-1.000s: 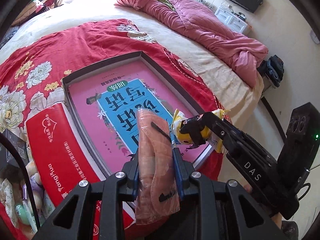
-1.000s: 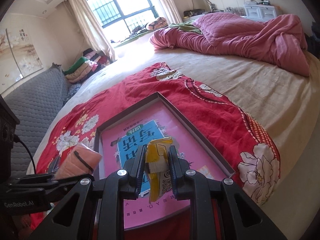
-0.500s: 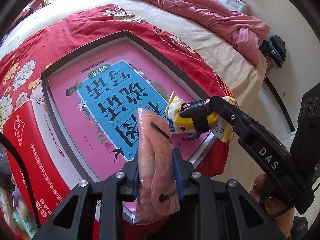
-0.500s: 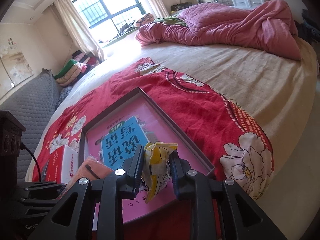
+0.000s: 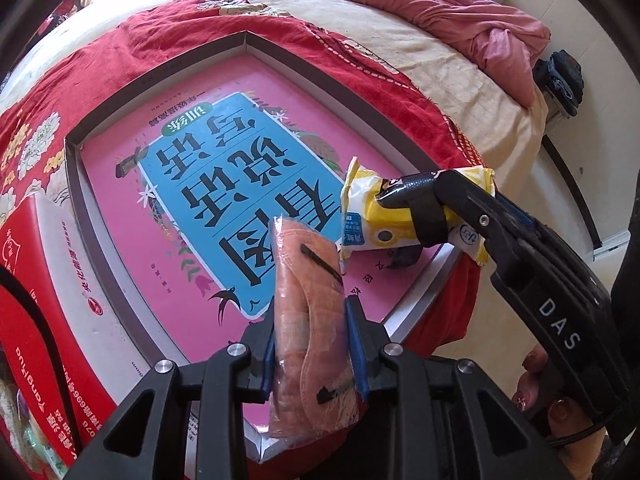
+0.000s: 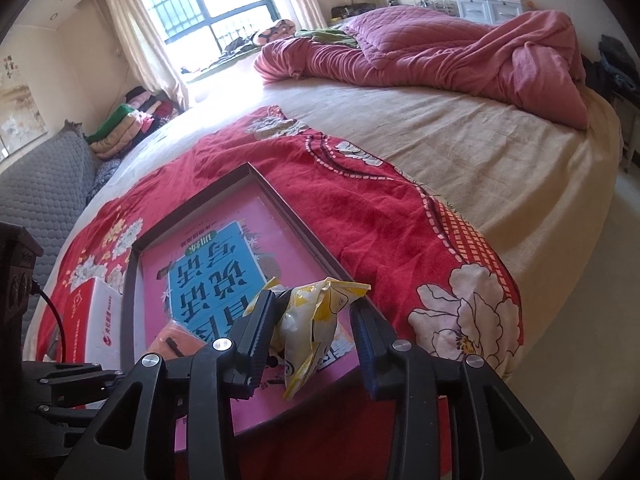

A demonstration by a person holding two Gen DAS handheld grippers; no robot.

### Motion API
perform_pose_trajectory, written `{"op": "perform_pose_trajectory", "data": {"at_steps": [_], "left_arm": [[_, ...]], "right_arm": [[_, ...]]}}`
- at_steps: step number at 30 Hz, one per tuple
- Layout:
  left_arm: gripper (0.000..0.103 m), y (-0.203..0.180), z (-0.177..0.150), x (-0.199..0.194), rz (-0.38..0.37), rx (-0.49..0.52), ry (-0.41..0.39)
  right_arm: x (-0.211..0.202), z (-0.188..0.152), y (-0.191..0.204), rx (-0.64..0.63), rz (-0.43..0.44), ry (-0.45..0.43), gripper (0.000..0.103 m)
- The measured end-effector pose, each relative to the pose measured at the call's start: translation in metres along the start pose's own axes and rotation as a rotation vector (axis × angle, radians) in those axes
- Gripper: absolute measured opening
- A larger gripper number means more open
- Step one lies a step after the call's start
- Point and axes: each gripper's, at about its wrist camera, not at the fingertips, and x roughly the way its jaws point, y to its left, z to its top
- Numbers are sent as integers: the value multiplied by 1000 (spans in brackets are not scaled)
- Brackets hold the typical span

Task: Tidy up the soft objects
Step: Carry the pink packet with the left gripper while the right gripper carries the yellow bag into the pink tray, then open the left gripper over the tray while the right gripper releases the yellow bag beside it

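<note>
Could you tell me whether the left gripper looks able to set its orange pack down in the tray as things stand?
Probably yes. The left gripper, shut on the orange pack, hangs over the tray. The yellow packet lies just beside it, and the pink floor left of that is bare.

Right gripper (image 6: 314, 322): jaws have just been opening; right pad now stands clear of the yellow packet (image 6: 310, 330), which leans against the left finger, crumpled top sprung wider than a second ago. Left gripper (image 5: 310, 334) with pink packet (image 5: 310, 320): lower and steeper over the shallow box (image 5: 256, 46) than before; box's pink-and-blue sheet now fills more of the left wrist view
</note>
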Motion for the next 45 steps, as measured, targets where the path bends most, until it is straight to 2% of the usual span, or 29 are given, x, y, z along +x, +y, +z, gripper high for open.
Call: {"op": "perform_pose_trajectory", "data": {"at_steps": [4,9,15,17,19,24,29,30,34,38,45], "left_arm": [[29,1,3,4,13,3,-5],[31,1,5,7,23,-5,-5],[33,2,5,11,43,-2,9],[43,2,6,12,44,-2,11],[49,3,6,12,44,0,9],[50,6,5,7,33,-14,-7],[58,9,2,-3,-12,-33,-28],[58,10,1,-6,-22,-38,-37],[59,9,-3,-19,-19,-32,-68],[72,10,-7,-37,-14,-31,-114],[76,20,-15,-64,-18,-48,-168]], "right_arm": [[4,-2,0,-33,-62,28,46],[5,-3,-1,-38,-69,40,46],[-1,1,-8,6,-71,22,52],[-3,2,-12,18,-76,15,54],[-4,2,-15,26,-92,16,57],[-6,2,-27,59,-146,14,57],[-6,2,-36,76,-178,20,58],[-5,1,-35,71,-179,25,62],[-3,1,-32,53,-189,38,62],[-6,1,-33,72,-180,28,62],[-25,9,-31,67,-188,-15,68]]}}
